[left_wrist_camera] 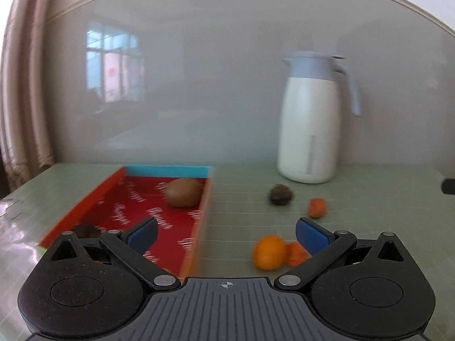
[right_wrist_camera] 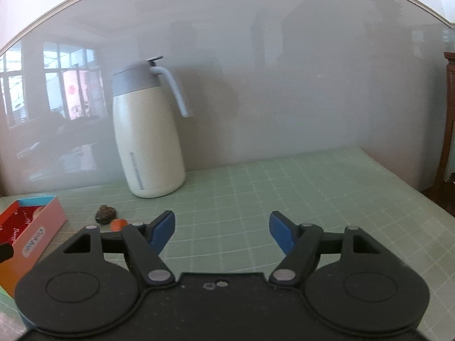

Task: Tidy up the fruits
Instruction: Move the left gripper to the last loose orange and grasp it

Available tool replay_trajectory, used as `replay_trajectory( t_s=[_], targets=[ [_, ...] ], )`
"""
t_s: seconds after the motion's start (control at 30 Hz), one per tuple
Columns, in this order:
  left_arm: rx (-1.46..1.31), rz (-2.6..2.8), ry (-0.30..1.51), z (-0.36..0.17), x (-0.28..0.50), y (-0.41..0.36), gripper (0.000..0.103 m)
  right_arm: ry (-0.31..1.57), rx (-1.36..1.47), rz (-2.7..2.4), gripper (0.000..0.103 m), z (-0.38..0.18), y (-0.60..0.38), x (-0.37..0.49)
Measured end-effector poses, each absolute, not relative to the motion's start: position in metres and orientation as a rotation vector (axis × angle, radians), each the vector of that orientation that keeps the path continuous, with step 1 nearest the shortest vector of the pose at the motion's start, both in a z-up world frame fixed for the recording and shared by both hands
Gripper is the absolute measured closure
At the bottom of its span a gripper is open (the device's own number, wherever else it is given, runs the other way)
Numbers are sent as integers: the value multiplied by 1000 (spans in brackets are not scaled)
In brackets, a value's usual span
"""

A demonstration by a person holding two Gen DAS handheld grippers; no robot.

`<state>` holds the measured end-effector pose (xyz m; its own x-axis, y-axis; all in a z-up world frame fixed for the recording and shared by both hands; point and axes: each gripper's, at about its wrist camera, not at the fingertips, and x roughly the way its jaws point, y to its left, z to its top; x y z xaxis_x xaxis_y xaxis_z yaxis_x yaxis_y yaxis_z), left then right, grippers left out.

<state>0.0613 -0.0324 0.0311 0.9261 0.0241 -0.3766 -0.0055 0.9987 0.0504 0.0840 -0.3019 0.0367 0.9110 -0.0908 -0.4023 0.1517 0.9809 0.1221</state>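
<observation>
In the left wrist view, a red box (left_wrist_camera: 133,210) with orange walls lies on the green mat and holds a brown kiwi (left_wrist_camera: 182,192) at its far end and a dark fruit (left_wrist_camera: 85,230) near its front left. My left gripper (left_wrist_camera: 226,234) is open and empty above the box's right wall. To its right on the mat lie an orange (left_wrist_camera: 268,252), a small orange-red fruit (left_wrist_camera: 295,253) touching it, another small one (left_wrist_camera: 317,207) and a dark round fruit (left_wrist_camera: 280,194). My right gripper (right_wrist_camera: 221,231) is open and empty over bare mat. The box (right_wrist_camera: 31,227) and dark fruit (right_wrist_camera: 105,214) show at its left.
A white thermos jug (left_wrist_camera: 310,125) with a grey lid stands at the back against the glossy wall; it also shows in the right wrist view (right_wrist_camera: 149,136). A curtain (left_wrist_camera: 20,85) hangs at the left. The mat's right edge (right_wrist_camera: 421,196) drops off near dark furniture.
</observation>
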Motion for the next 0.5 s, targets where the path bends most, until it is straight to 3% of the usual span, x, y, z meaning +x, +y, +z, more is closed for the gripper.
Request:
replay_trajectory(
  t_s=[0.13, 0.23, 0.4, 0.5],
  targets=[
    [79, -24, 393, 28, 63, -50, 1, 407, 161, -144, 30, 35, -311, 83],
    [80, -47, 435, 22, 70, -57, 25, 407, 164, -153, 30, 34, -315, 83],
    [65, -45, 494, 14, 84, -60, 32, 408, 168, -168, 28, 33, -323, 83],
    [54, -45, 544, 4, 93, -63, 45, 414, 166, -178, 28, 31, -325, 82]
  ],
)
